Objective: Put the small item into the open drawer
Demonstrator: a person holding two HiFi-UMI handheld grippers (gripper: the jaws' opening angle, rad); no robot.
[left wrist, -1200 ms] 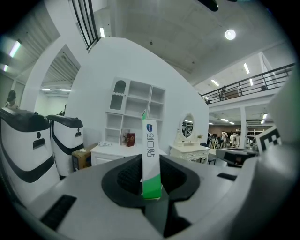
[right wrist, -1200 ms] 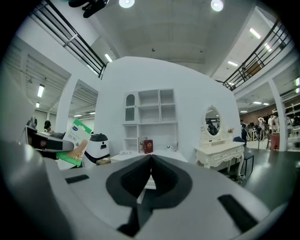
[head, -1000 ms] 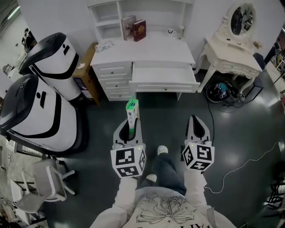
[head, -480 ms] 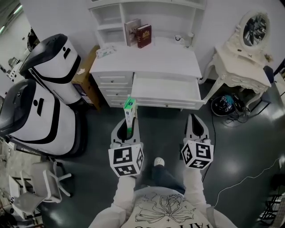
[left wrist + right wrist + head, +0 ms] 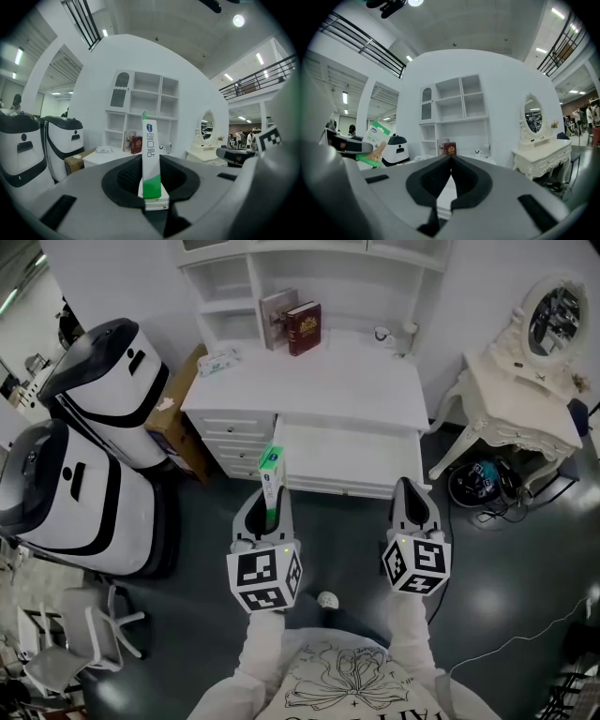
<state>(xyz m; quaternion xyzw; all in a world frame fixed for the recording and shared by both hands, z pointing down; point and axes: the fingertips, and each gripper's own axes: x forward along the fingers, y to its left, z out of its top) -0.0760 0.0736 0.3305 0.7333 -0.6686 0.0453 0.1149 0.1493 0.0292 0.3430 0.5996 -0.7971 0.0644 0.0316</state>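
Note:
A slim green and white box (image 5: 271,480) stands upright between the jaws of my left gripper (image 5: 269,499), which is shut on its lower end. In the left gripper view the box (image 5: 150,159) rises in front of the white desk. The desk's middle drawer (image 5: 349,457) is pulled open, just ahead of both grippers. The box's top reaches the drawer's front left corner in the head view. My right gripper (image 5: 413,491) is level with the left one, shut with nothing in it, its tips touching (image 5: 450,158). The box (image 5: 373,144) also shows at the left of the right gripper view.
Two large white and black machines (image 5: 89,381) stand left of the desk, with a cardboard box (image 5: 175,416) between. Books (image 5: 292,322) and a tissue pack (image 5: 217,359) lie on the desktop. A white dressing table (image 5: 520,413) stands right, above cables (image 5: 487,484). A chair (image 5: 66,652) is at lower left.
The person has stepped towards the desk, and both grippers have come closer to the open drawer. The left gripper still grips the box.

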